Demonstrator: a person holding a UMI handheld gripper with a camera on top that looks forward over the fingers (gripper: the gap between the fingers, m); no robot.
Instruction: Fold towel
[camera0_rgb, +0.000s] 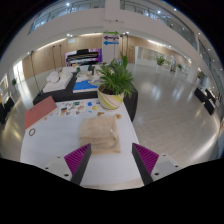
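Note:
A beige towel (101, 131) lies in a folded, slightly rumpled heap on the white table (55, 140), just ahead of my fingers and a little to their left. My gripper (111, 157) hovers above the table's near part with its fingers wide apart and nothing between them. The magenta pads (78, 156) show on the inner faces of both fingers. The towel rests on the table, clear of both fingers.
A potted green plant (113, 84) in a yellow pot stands beyond the towel. A red-brown board (39, 113) lies at the table's left. Small cards (78, 103) lie near the plant. Beyond are sofas (58, 82) and a large open hall floor.

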